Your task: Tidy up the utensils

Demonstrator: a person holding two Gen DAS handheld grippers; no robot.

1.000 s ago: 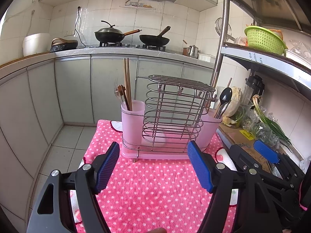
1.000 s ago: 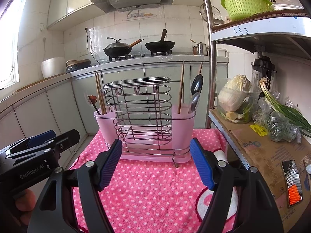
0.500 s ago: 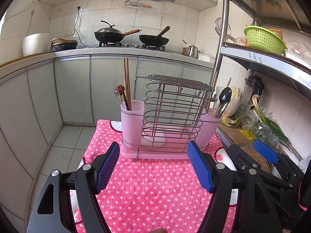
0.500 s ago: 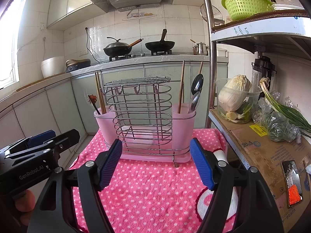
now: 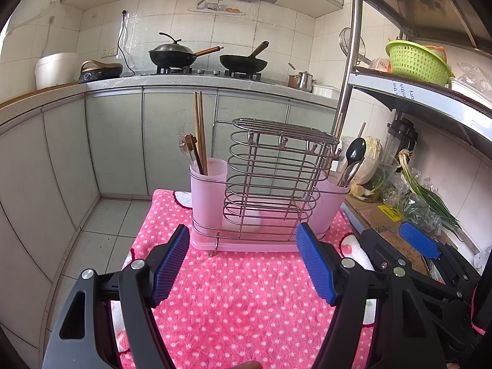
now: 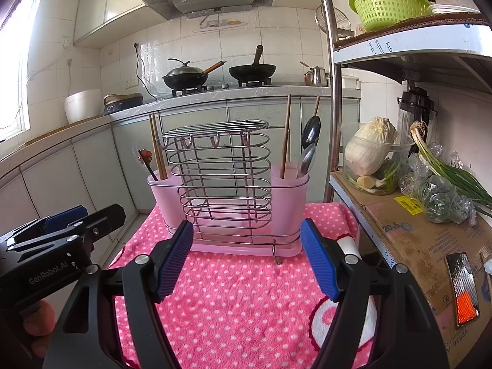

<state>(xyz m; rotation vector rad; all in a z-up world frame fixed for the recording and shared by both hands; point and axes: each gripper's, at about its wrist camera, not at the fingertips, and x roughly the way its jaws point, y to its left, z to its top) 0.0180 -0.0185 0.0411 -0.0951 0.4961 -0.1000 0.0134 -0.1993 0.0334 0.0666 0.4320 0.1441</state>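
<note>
A pink utensil holder with a wire rack (image 5: pixel 270 184) (image 6: pixel 227 184) stands at the far end of a pink polka-dot cloth (image 5: pixel 240 295) (image 6: pixel 240 295). Its left cup (image 5: pixel 209 178) holds wooden chopsticks (image 5: pixel 200 132) and a spoon. Its right cup (image 6: pixel 289 190) holds chopsticks (image 6: pixel 286 141) and two spoons (image 6: pixel 309 144). My left gripper (image 5: pixel 243 264) is open and empty, just short of the holder. My right gripper (image 6: pixel 247 261) is open and empty beside it; it also shows in the left wrist view (image 5: pixel 418 243).
A metal shelf post (image 6: pixel 330 92) stands right of the holder. A cardboard-covered shelf (image 6: pixel 424 240) holds cabbage in a tub (image 6: pixel 372 150), green onions (image 6: pixel 452 178) and a phone (image 6: pixel 462 289). Kitchen counter with woks (image 5: pixel 175 52) behind. Floor drops off at the cloth's left.
Both grippers have barely moved; the left wrist view has shifted very slightly. Nothing was taken hold of or let go.
</note>
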